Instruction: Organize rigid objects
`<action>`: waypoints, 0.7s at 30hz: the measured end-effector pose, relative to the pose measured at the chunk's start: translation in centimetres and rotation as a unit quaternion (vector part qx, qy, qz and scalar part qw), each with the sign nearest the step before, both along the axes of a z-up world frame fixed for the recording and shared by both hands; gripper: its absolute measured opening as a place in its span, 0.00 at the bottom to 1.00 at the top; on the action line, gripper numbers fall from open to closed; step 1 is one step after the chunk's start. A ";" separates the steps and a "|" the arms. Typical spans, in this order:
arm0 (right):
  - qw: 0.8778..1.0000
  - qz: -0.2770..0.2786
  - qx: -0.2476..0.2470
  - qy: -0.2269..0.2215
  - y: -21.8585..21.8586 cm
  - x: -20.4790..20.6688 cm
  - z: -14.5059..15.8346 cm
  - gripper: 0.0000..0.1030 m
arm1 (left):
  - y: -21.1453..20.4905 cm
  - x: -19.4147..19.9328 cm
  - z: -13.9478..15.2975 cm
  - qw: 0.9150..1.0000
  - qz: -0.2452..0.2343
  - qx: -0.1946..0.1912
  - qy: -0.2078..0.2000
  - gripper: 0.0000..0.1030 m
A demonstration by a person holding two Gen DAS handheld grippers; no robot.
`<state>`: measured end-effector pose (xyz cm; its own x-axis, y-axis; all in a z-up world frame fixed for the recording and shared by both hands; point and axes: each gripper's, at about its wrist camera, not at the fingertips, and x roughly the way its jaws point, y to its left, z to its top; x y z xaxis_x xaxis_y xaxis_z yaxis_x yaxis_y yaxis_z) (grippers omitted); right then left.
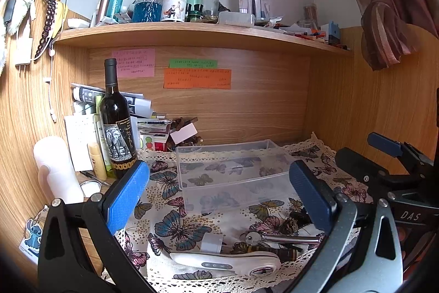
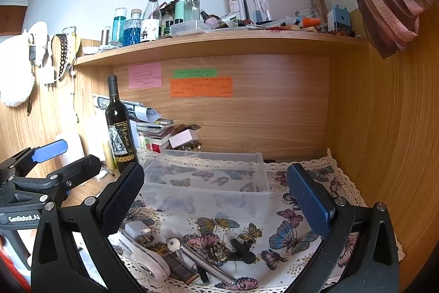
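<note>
A clear plastic bin (image 1: 233, 172) stands empty on the butterfly cloth (image 1: 178, 227); it also shows in the right wrist view (image 2: 208, 183). In front of it lie loose objects: a white handheld device (image 1: 227, 262) (image 2: 148, 262), a small white plug (image 1: 211, 242) (image 2: 137, 229), a silver metal tool (image 1: 282, 238) (image 2: 203, 260), a dark wooden piece (image 2: 178, 268) and a black clip (image 2: 244, 251). My left gripper (image 1: 219, 191) is open and empty above them. My right gripper (image 2: 216, 197) is open and empty, also above them, to the right of the left one.
A dark wine bottle (image 1: 116, 125) stands left of the bin, beside tubes, a white bottle (image 1: 56, 169) and stacked papers (image 1: 151, 122). A wooden shelf (image 1: 192, 32) crowded with bottles runs overhead. Wooden walls close the back and right (image 2: 384, 128).
</note>
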<state>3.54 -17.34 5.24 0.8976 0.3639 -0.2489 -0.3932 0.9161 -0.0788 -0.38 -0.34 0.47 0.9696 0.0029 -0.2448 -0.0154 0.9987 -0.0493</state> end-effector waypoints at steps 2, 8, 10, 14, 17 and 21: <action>1.000 0.000 0.000 0.000 0.0 0.0 0.0 1.00 | 0.0 -0.1 0.0 1.000 0.000 -0.001 0.000 1.00; 1.000 0.000 0.001 0.000 -0.1 0.0 0.0 1.00 | 0.0 0.0 -0.1 1.000 0.000 -0.004 0.007 1.00; 1.000 0.000 0.000 0.000 -0.1 0.0 0.0 1.00 | 0.0 0.1 -0.1 1.000 0.001 -0.003 0.007 1.00; 1.000 0.004 0.002 0.001 -0.1 -0.1 0.0 1.00 | 0.1 0.1 0.0 1.000 -0.001 -0.004 0.008 1.00; 1.000 0.012 0.005 0.005 -0.1 -0.2 0.0 1.00 | 0.1 0.1 0.0 1.000 -0.002 -0.005 0.008 1.00; 1.000 0.018 0.009 0.010 -0.1 -0.1 0.0 1.00 | 0.1 0.1 0.0 1.000 -0.003 -0.011 0.012 1.00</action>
